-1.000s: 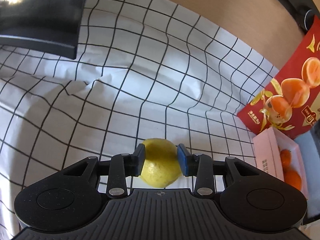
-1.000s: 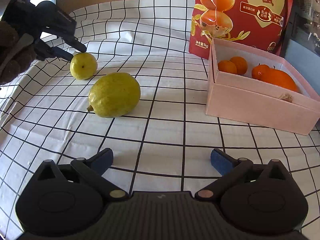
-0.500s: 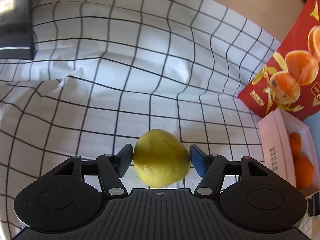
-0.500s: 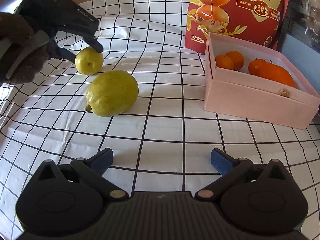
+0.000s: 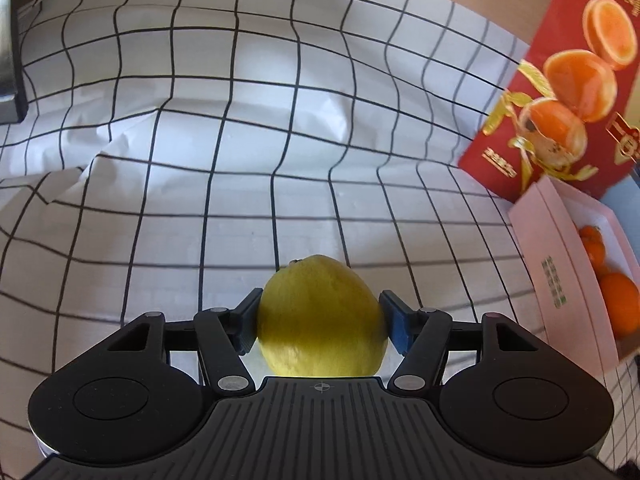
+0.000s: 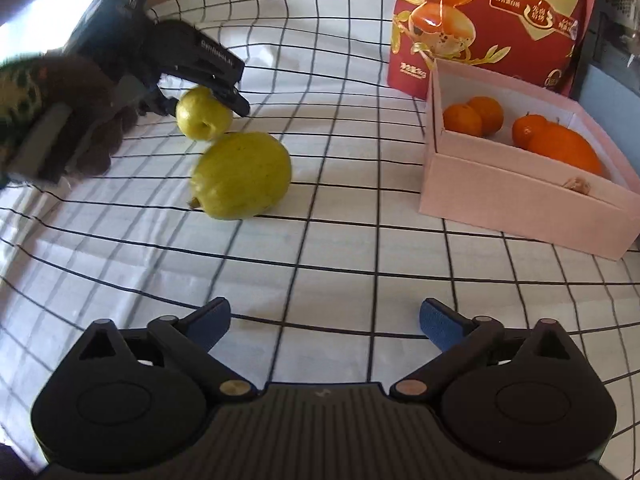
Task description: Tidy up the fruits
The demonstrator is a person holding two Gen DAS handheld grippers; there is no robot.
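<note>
Now my left gripper [image 5: 320, 326] straddles the small yellow fruit [image 5: 320, 320], pads flanking its widest part. My right gripper [image 6: 324, 320], spread, empty, closing slightly, has the large guava [image 6: 242, 176] ahead-left; pink box [image 6: 520, 196] lies ahead-right.

Red egg bag [image 6: 492, 20] upright at back of grid-check cloth [image 6: 340, 248].

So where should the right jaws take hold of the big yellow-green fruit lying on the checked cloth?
Across the big fruit's plump middle, coming down from above. It lies on its side, stem nub low at the left, so the rounded flanks are the widest hold. The right gripper, its jaws now closing on nothing, should avoid the small fruit just behind.
</note>
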